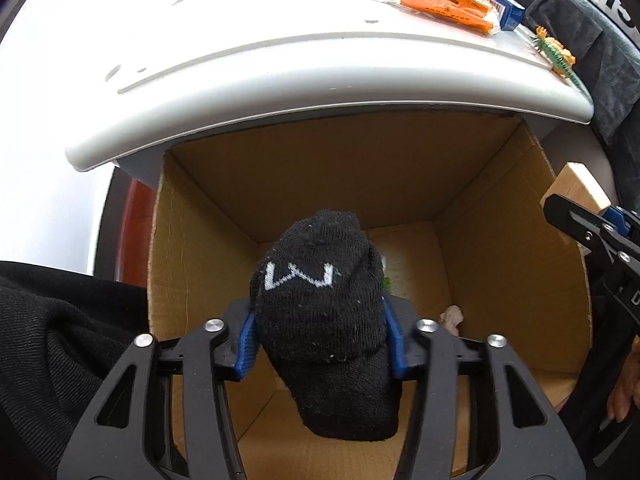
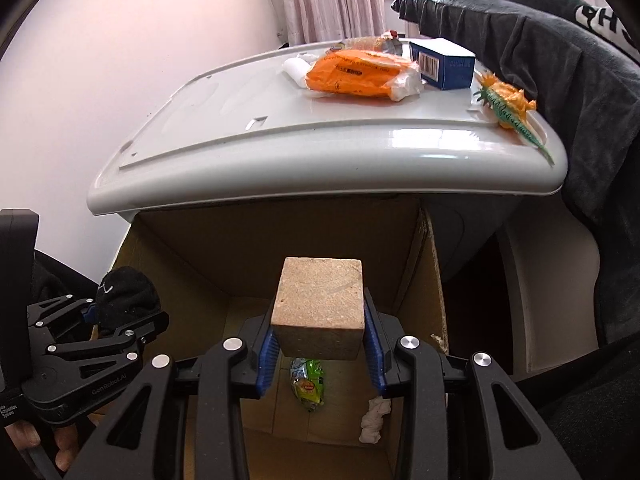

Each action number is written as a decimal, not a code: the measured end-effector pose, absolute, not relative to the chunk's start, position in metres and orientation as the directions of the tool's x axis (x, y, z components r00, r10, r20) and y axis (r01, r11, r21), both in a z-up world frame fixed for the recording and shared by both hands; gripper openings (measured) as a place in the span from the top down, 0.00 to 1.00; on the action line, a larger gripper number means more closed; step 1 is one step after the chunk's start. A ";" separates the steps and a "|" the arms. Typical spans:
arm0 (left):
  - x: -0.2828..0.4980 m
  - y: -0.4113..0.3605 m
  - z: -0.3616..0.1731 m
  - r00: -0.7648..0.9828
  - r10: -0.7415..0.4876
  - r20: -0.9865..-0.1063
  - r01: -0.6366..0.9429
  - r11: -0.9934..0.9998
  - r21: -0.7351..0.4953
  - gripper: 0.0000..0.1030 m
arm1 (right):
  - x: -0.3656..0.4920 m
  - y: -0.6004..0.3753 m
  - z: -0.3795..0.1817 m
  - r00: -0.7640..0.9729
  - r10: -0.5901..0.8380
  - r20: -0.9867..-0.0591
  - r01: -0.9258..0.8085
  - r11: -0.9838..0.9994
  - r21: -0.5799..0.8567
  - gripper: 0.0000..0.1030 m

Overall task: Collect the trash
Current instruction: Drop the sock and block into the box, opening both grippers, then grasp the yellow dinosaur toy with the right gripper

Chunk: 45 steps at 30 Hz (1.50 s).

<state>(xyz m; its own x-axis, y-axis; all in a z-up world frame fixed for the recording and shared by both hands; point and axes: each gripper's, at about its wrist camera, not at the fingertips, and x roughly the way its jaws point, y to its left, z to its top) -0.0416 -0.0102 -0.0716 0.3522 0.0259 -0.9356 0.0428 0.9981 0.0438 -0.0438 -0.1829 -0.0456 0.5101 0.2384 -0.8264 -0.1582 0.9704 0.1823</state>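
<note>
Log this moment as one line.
left gripper: sock between jaws | right gripper: block between jaws | both over box

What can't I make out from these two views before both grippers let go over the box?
- Box floor: left wrist view, mostly hidden by the sock; right wrist view, partly hidden by the block.
- Green wrapper: top hidden by the block; print too small.
- Left gripper pads: contact with the sock unclear.
- Right gripper: in the left wrist view, cut off by the edge.
</note>
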 end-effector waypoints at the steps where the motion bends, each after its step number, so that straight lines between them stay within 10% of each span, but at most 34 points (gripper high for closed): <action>1: -0.041 -0.011 -0.074 0.343 0.065 -0.937 0.031 0.996 0.080 0.13 | -0.042 -0.183 -0.046 0.513 0.227 -0.828 -0.149 0.973 0.175 0.32; 33: -0.034 -0.006 -0.072 0.349 0.015 -0.937 0.021 1.000 0.023 0.10 | 0.040 -0.267 0.028 0.703 0.091 -0.705 -0.012 0.993 0.115 0.26; 45: -0.033 -0.012 -0.069 0.361 -0.031 -0.932 0.055 0.998 -0.012 0.10 | 0.154 -0.317 -0.024 0.574 0.047 -0.818 0.105 0.986 0.130 0.27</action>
